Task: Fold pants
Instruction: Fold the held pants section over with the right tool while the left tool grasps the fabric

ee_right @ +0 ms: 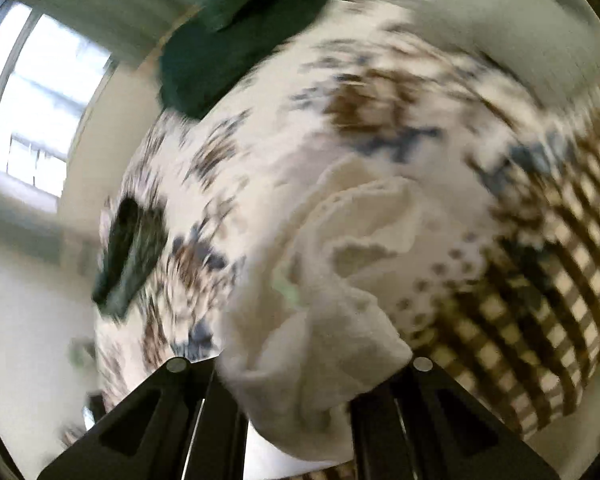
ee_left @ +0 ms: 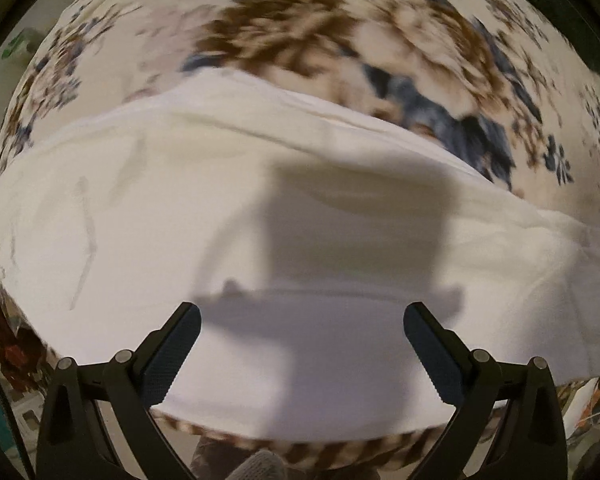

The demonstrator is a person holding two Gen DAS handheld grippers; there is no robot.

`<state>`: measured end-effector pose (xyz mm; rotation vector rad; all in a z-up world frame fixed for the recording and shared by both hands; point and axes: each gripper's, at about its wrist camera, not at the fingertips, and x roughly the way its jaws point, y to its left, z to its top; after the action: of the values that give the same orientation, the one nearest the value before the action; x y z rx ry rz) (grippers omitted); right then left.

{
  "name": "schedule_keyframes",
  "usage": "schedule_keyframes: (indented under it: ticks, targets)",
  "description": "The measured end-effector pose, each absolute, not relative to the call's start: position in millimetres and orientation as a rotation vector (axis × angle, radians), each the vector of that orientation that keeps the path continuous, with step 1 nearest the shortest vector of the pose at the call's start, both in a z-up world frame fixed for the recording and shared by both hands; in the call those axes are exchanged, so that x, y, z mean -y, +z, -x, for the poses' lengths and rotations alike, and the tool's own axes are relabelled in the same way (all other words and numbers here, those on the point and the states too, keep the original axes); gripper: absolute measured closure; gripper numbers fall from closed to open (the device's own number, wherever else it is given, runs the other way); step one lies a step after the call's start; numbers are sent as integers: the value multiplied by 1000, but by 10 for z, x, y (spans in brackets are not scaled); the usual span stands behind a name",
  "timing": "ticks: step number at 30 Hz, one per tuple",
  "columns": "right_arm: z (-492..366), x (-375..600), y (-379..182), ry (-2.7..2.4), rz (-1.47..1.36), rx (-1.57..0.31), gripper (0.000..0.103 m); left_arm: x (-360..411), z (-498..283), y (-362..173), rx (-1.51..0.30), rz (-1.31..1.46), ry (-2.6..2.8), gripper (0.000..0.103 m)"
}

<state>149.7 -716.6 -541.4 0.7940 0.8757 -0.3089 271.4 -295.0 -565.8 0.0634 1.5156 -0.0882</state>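
a green pillow (ee_right: 236, 36) is lying on the flowered bedspread (ee_left: 300, 32); only the right view is showing it. the right gripper (ee_right: 300, 412) is clenching the white pants (ee_left: 228, 208), the left gripper (ee_left: 302, 344) is hanging released.

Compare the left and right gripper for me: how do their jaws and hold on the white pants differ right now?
The left gripper has its jaws spread wide and holds nothing; the right gripper is shut on the white pants. Under the left gripper the pants lie flat on the floral bedspread; at the right gripper they bunch up. Both have black fingers.

One pair of white cotton pants (ee_left: 260, 200); one floral-print bed cover (ee_left: 340, 32); one dark green cloth (ee_right: 228, 40); two black tools.
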Motion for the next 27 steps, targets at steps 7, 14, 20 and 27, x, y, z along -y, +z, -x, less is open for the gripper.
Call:
schedule_keyframes:
  ticks: [7, 14, 20, 27]
  targets:
    - [-2297, 5181, -5469, -152, -391, -1060, 96, 1699, -2750, -5535, -1534, 30, 18, 0]
    - [-2544, 3458, -6065, -49, -194, -1202, 96, 599, -2727, -5571, -1512, 11, 102, 0]
    - [-2644, 3022, -6318, 12, -187, -1355, 73, 404, -3040, -5710, -1516, 76, 128, 0]
    - [-2537, 3810, -5872, 225, -624, -1374, 28, 581, -3598, -5535, -1465, 219, -18, 0]
